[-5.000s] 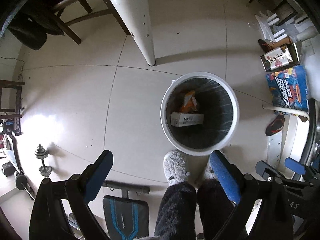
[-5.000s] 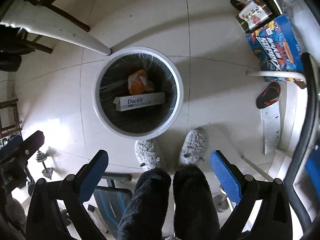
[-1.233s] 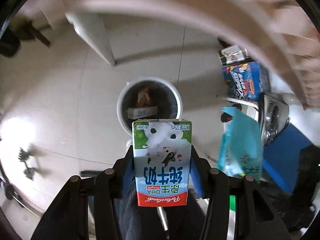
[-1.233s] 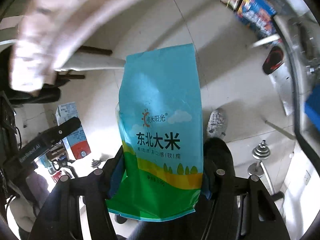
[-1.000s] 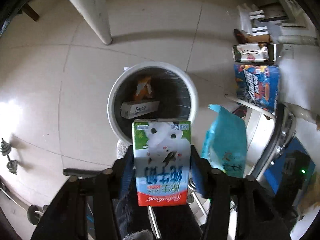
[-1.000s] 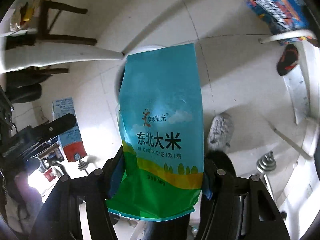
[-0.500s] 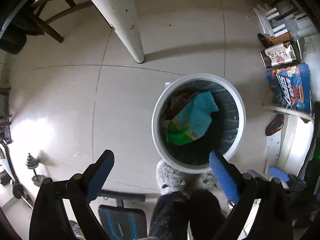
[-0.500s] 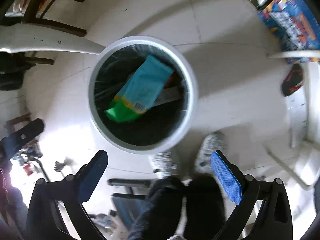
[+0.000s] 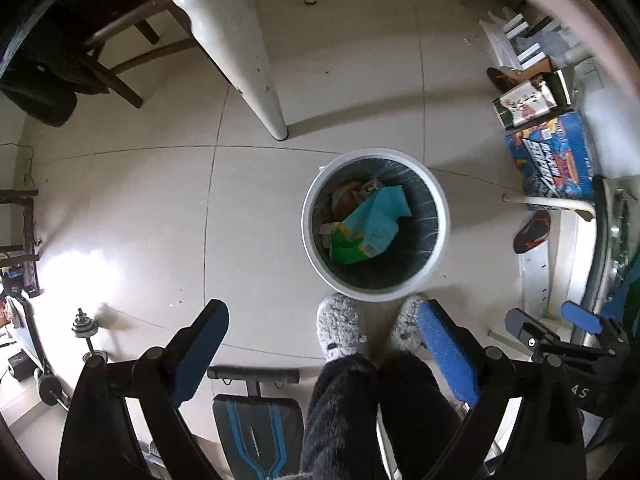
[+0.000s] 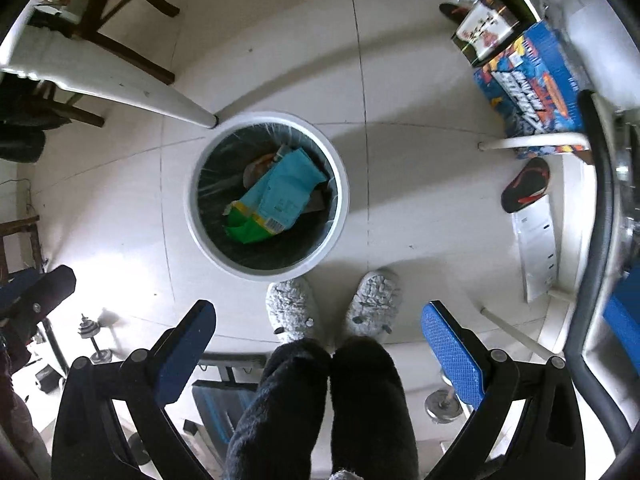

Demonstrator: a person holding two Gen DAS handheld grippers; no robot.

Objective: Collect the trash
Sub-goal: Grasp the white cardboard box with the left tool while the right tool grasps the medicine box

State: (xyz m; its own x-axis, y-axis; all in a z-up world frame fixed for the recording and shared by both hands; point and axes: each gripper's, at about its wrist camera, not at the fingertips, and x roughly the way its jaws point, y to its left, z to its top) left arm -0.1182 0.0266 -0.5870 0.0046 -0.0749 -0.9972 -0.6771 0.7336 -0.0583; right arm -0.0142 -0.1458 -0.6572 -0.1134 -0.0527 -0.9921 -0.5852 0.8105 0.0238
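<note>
We hold the left gripper (image 9: pixel 322 336) pointing straight down at the floor, just this side of the white bin (image 9: pixel 438 216), its jaws having just swung wide and nothing between its blue pads. The right gripper (image 10: pixel 318 334) hangs the same way, straight down, near the bin's rim (image 10: pixel 192 216) and over our grey slippers (image 10: pixel 292 308), its jaws also just opened wide and empty. The teal rice bag (image 10: pixel 280 192) we were collecting lies crumpled inside the bin on top of the other rubbish, its green end towards the rim nearest our slippers.
</note>
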